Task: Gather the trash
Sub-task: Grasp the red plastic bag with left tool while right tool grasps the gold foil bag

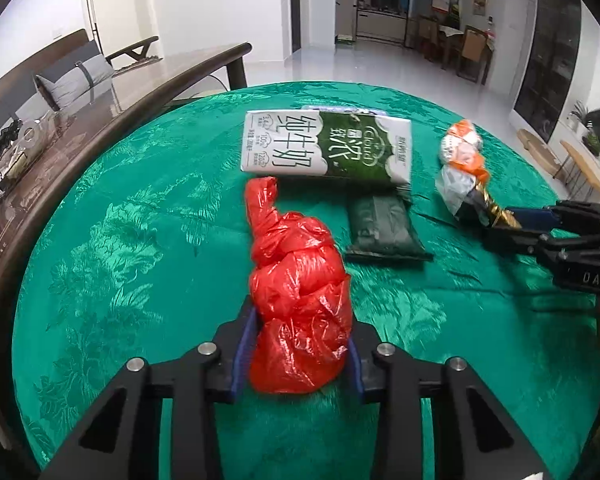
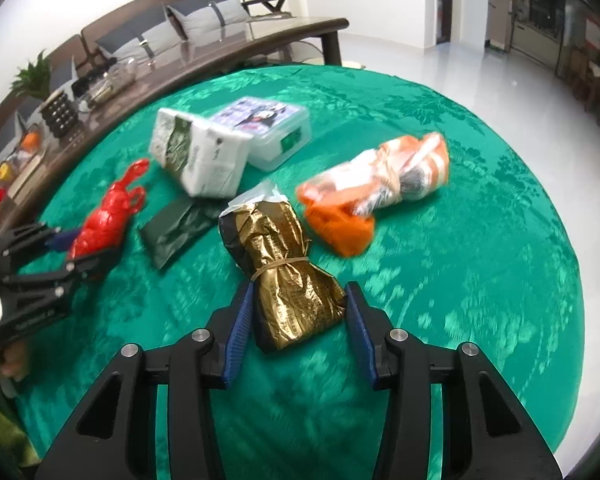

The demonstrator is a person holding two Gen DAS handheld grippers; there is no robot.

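Observation:
A knotted red plastic bag point(image 1: 298, 304) lies on the green tablecloth point(image 1: 120, 240) between the blue pads of my left gripper point(image 1: 298, 344), which press its sides. The bag also shows in the right wrist view point(image 2: 104, 220). A gold foil bundle point(image 2: 288, 280) tied with a rubber band lies between the pads of my right gripper point(image 2: 300, 312); the left pad touches it, the right pad stands just off it. In the left wrist view the bundle point(image 1: 488, 204) sticks out of the right gripper point(image 1: 512, 220).
A milk carton point(image 1: 324, 148), a dark green pouch point(image 1: 384, 228), an orange-and-white bag point(image 2: 384, 184) and a clear plastic box point(image 2: 276, 132) lie on the round table. A dark wooden table point(image 1: 100, 112) with clutter stands on the left. White floor lies beyond.

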